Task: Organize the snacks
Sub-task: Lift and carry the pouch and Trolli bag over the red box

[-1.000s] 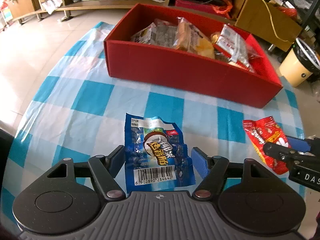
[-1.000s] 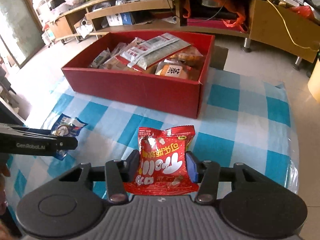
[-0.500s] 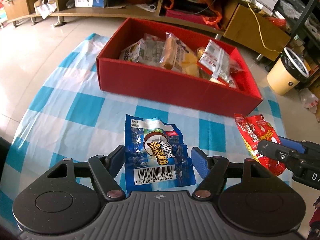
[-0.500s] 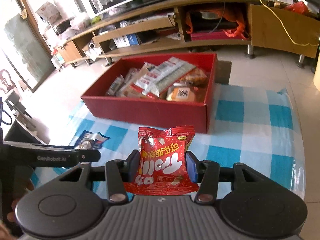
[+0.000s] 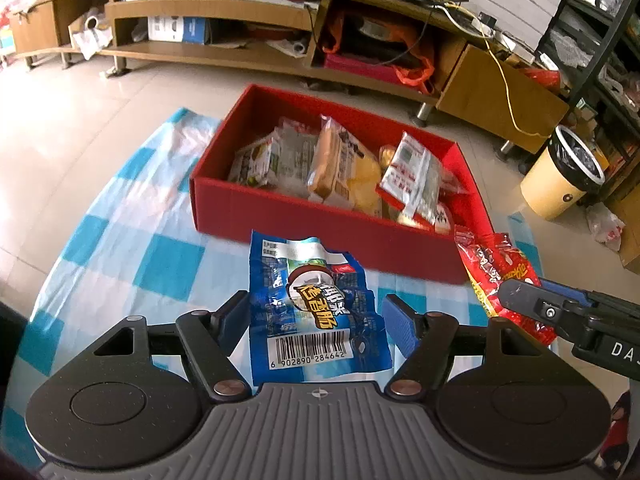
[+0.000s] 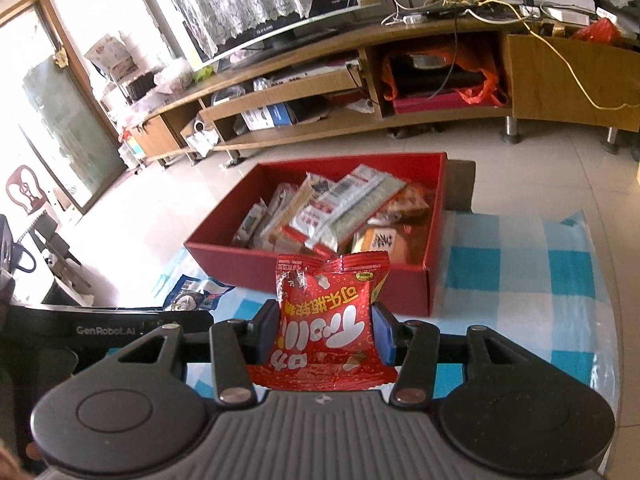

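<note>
Checkered tablecloth (image 5: 168, 256): one box (image 5: 320, 220), two packets (image 5: 316, 312) (image 6: 332, 320).

Ahead of me at twelve o'clock runs a long wooden TV stand (image 5: 224, 8), its shelves cluttered with boxes and an orange bag (image 5: 416, 68). A yellow cable (image 5: 508, 92) trails down its cabinet door. At two o'clock I see a cream bin (image 5: 560, 184) on the tiled floor (image 5: 80, 120). A lace-draped TV (image 6: 272, 4) stands on top.
</note>
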